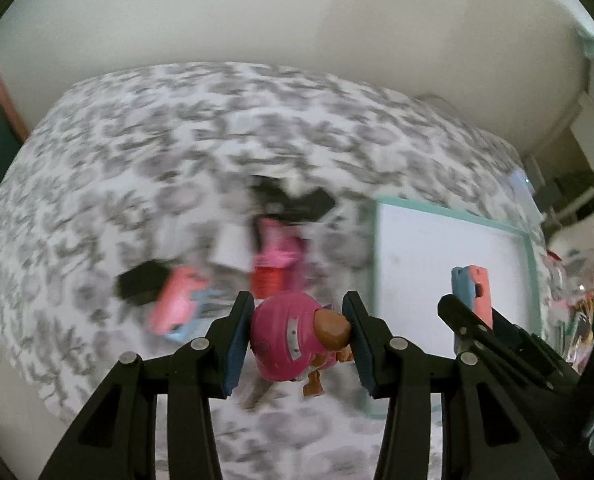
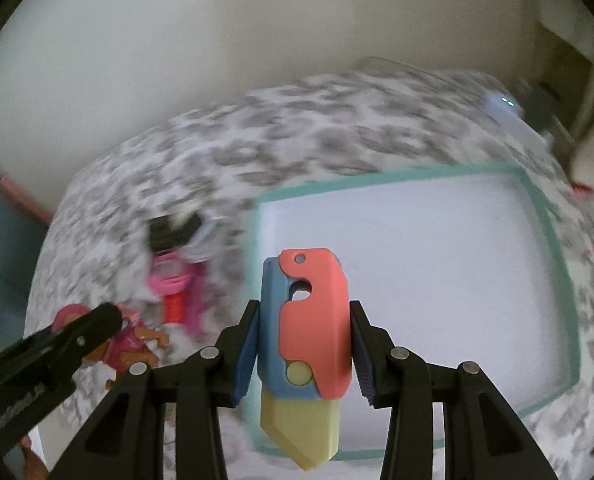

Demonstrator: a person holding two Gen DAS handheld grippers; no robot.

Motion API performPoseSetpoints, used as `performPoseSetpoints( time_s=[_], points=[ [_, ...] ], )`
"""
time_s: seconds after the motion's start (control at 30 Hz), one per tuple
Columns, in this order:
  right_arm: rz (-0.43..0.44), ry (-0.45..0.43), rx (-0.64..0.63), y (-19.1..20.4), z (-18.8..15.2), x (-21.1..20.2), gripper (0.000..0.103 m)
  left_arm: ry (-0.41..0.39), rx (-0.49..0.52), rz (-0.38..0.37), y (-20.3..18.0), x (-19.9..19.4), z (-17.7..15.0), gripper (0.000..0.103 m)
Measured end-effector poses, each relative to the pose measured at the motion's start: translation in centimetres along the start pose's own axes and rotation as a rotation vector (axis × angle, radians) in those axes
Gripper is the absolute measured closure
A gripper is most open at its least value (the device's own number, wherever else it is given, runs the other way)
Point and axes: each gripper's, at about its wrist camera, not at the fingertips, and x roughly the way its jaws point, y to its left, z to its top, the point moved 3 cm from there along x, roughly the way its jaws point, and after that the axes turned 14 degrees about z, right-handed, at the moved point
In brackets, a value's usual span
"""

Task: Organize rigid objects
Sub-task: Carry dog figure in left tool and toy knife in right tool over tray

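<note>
**Me:** Pink helmet and brown snout, that's the puppy figure clamped between the pads of my left tongs, up off the patterned bed cover. My right tongs are closed on the coral-and-blue toy knife, yellow blade end nearest the camera, and it hangs over the white tray with the teal rim.

**Helper:** So both go into the tray?

**Me:** That's my reading. To do it well I'd bring each one low over the bare white floor of the tray before letting the pads part, so nothing bounces out over the rim. The figure is round-headed and held across the helmet; I'd set it down on its side, since I doubt it will stand. The knife is flat, so I'd lay it along one edge and put the figure well apart from it, so the two tongs don't knock together.

**Helper:** What's the count?

**Me:** One puppy figure, one toy knife in my grip, one tray, with nothing lying in the part of it I can see. On the cover near the tray sits a blurred heap: pink, red and black pieces, plus what looks like a second coral-and-blue piece. It's too smeared to count for certain; I make out four or five lumps.
</note>
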Motion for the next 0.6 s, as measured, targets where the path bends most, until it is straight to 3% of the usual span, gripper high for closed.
performPoseSetpoints(
  time_s=[0.13,0.3,0.6],
  points=[
    [-0.111,-0.013,0.057,-4.2,1.0,-1.1,0.059,0.016,0.049,-0.016,-4.2,0.5,0.2,0.055],
    [-0.175,-0.030,0.134,-9.0,2.2,-2.1,0.059,0.028,0.097,-0.025,-8.6,1.7,0.4,0.055],
    [-0.256,-0.043,0.184,-13.8,3.0,-2.4,0.059,0.003,0.158,-0.025,-13.9,3.4,1.5,0.055]
  ],
)
